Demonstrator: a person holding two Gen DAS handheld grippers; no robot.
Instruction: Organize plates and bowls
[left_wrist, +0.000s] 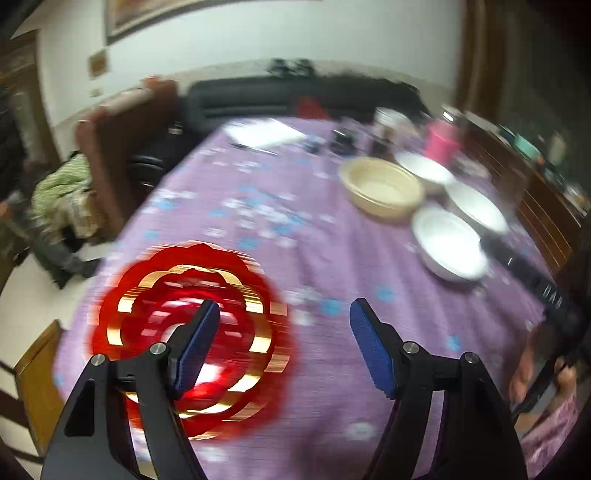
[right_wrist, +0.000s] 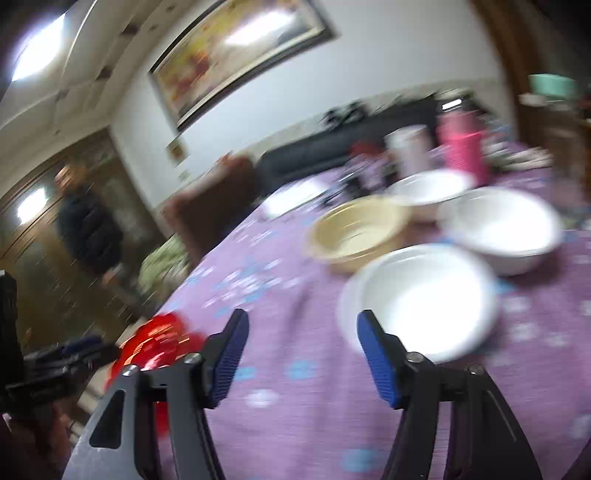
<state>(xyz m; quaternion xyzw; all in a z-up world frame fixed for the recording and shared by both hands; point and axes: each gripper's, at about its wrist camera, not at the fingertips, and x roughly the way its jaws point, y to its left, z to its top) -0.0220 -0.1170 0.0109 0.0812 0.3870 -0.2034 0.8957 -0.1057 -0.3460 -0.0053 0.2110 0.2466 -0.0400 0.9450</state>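
A red flower-shaped plate with gold rings (left_wrist: 192, 332) lies flat on the purple tablecloth (left_wrist: 280, 236), under the left finger of my left gripper (left_wrist: 284, 314), which is open with only cloth between its pads. Three white bowls (left_wrist: 448, 243) (left_wrist: 476, 206) (left_wrist: 424, 168) and a cream bowl (left_wrist: 382, 188) stand at the right. My right gripper (right_wrist: 301, 323) is open and empty above the cloth, with the nearest white bowl (right_wrist: 421, 299) just beyond its right finger. The cream bowl (right_wrist: 358, 230) and two more white bowls (right_wrist: 502, 227) (right_wrist: 430, 188) sit behind. The red plate (right_wrist: 155, 339) shows at lower left.
A pink cup (left_wrist: 441, 140), jars and a white paper (left_wrist: 264, 133) crowd the far end of the table. Wooden chairs (left_wrist: 122, 155) stand on the left side, and a dark sofa (left_wrist: 295, 96) lies beyond. A person (right_wrist: 90, 225) stands by the door.
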